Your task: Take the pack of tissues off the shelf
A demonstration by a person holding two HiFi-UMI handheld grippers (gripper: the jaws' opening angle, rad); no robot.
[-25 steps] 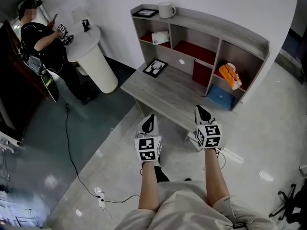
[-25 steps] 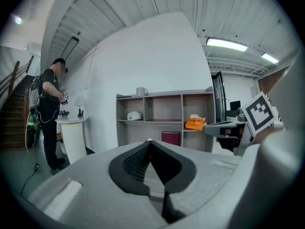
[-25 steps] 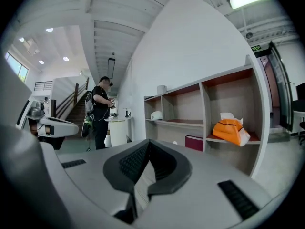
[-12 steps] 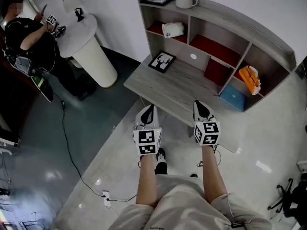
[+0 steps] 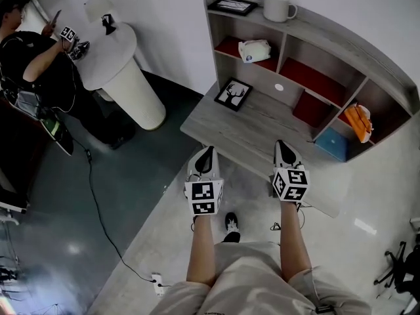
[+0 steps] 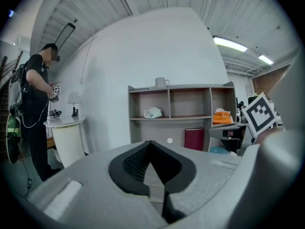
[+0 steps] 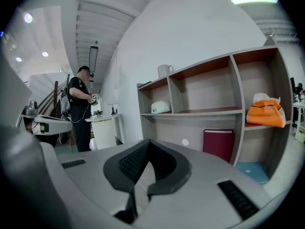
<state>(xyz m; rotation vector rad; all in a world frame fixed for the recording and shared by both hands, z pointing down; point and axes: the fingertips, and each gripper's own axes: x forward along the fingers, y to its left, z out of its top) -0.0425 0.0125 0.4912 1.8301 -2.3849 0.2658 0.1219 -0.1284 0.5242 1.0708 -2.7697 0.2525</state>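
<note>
The pack of tissues (image 5: pixel 254 50), white and soft with a blue mark, lies in the upper left compartment of the grey wooden shelf (image 5: pixel 308 28) on the desk (image 5: pixel 262 133). It also shows in the left gripper view (image 6: pixel 153 112) and the right gripper view (image 7: pixel 160 107). My left gripper (image 5: pixel 205 157) hangs over the floor just short of the desk's front edge, shut and empty (image 6: pixel 150 143). My right gripper (image 5: pixel 282 148) is over the desk's front edge, likewise shut on nothing (image 7: pixel 148 142). Both point at the shelf, well short of the pack.
On top of the shelf stand a white mug (image 5: pixel 278 7) and a picture frame (image 5: pixel 233 5). An orange packet (image 5: pixel 359 120), a blue box (image 5: pixel 333 144) and a red book (image 7: pixel 218 144) fill other compartments. A deer picture (image 5: pixel 235 94) lies on the desk. A person (image 5: pixel 36 58) stands at a round white table (image 5: pixel 115 51) at left.
The head view has swung, so the desk and shelf now sit further right and more square in the frame. Both grippers stay shut and keep their places before the desk.
</note>
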